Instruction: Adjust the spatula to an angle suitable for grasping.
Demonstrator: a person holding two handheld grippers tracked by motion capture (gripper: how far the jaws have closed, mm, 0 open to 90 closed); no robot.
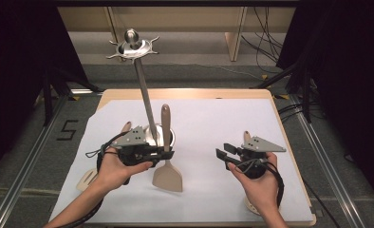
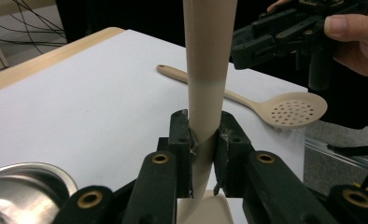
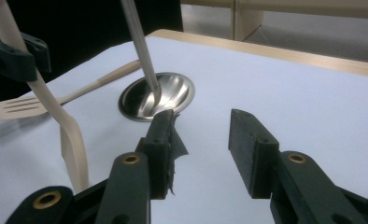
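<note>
Left gripper view shows fingers (image 2: 231, 144) pinching the spatula (image 2: 205, 84); right gripper (image 3: 198, 149) spread.

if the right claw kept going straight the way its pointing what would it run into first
Probably the steel round base of the utensil stand, which lies just ahead of the open right claw across bare white paper. The solid turner held by the left claw sits off to the side, though depth is uncertain.
</note>
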